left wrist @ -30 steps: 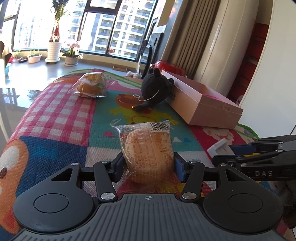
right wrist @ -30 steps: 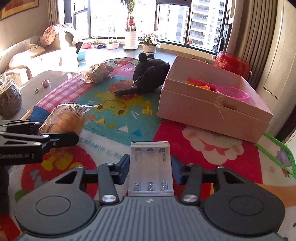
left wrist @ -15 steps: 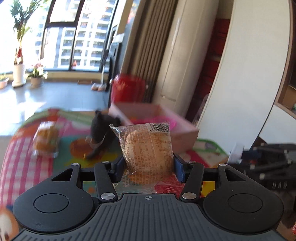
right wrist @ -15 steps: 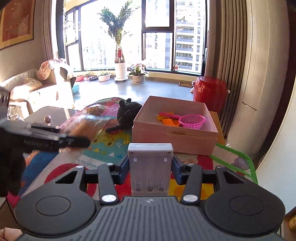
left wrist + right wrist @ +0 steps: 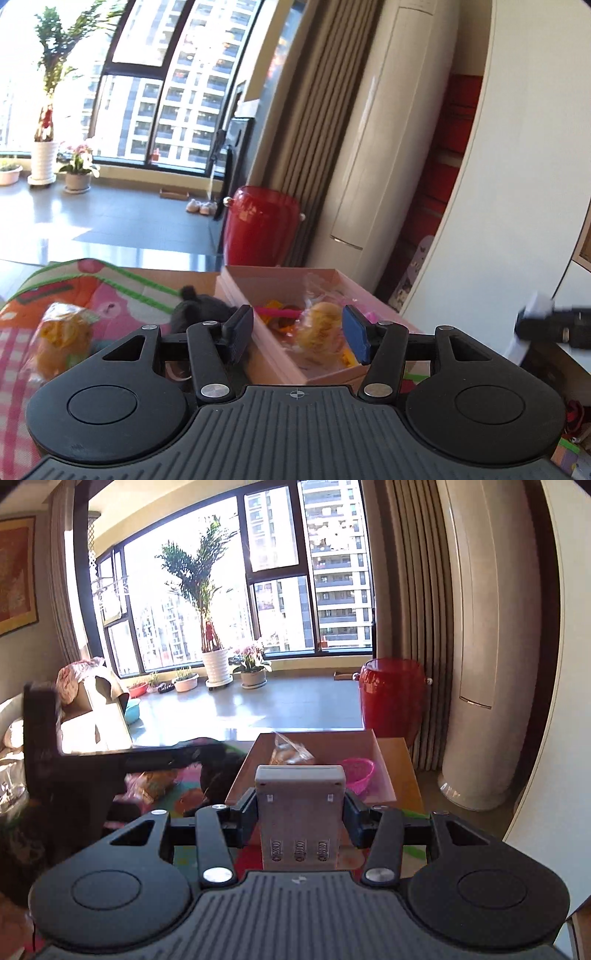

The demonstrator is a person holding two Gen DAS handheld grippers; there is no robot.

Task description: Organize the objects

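Released, bun (image 5: 320, 328) lies in box (image 5: 280, 360) beyond left hand-held gripper (image 5: 298, 334) (jaws apart).

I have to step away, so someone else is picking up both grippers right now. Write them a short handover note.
Left gripper: open and empty; the wrapped bun seen between its fingers lies in the pink box, not in the grip.
Right gripper: shut on the grey battery holder, held up in front of the box.
In the box: the bun, a pink basket, some orange and pink bits.
Outside on the mat: a second wrapped bun and a black soft toy beside the box.
Done: one bun boxed.
Left: put the battery holder in, then likely the other bun and the toy.
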